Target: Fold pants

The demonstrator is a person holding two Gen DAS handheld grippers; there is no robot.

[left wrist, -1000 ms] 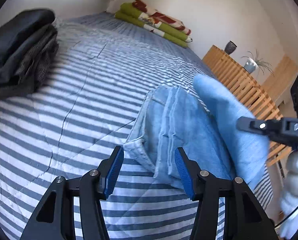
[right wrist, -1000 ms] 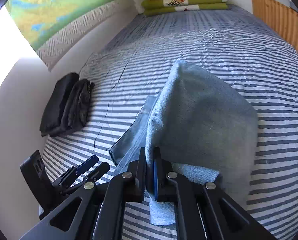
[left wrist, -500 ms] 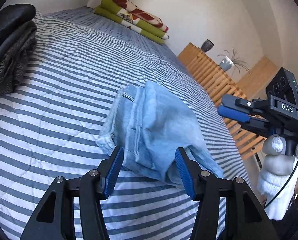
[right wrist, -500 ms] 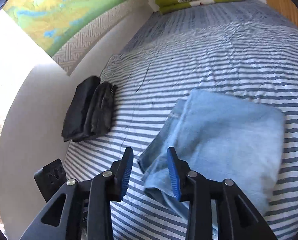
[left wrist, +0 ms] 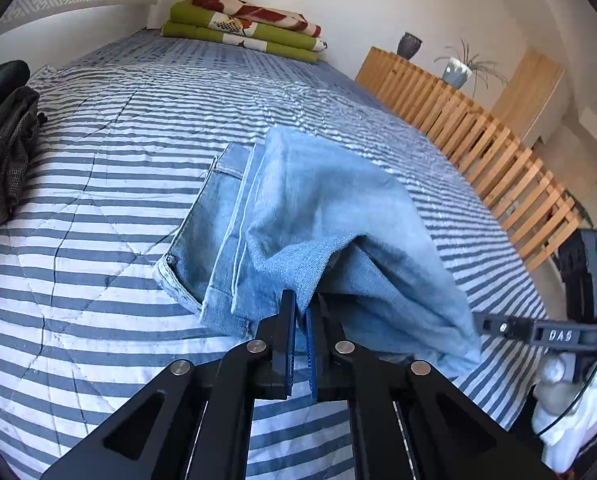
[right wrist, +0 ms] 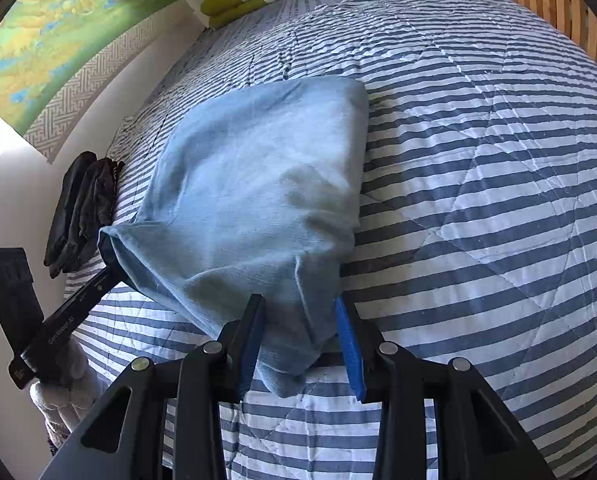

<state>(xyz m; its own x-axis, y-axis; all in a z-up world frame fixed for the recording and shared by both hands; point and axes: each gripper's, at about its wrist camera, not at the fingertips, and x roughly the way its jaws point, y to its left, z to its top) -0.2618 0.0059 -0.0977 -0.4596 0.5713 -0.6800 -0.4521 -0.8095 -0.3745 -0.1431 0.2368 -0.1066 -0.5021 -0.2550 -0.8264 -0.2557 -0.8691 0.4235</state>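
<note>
Left gripper (left wrist: 301, 312): jaws pinched tight on the near edge of the pants.
Right gripper (right wrist: 300, 320): jaws parted, a pants corner hanging loosely between them.
Pants (right wrist: 258, 184): light-blue jeans, folded on the striped bedspread (right wrist: 478, 168).
Far: folded blankets (left wrist: 242, 24).

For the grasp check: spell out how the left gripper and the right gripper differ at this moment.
The left gripper is shut, pinching an edge of the light blue jeans; the right gripper stands open.
The left gripper's pads press the denim; the right gripper's pads straddle a hanging corner without squeezing it.
Both point down at the near edge of the same folded jeans on the striped bedspread.
</note>
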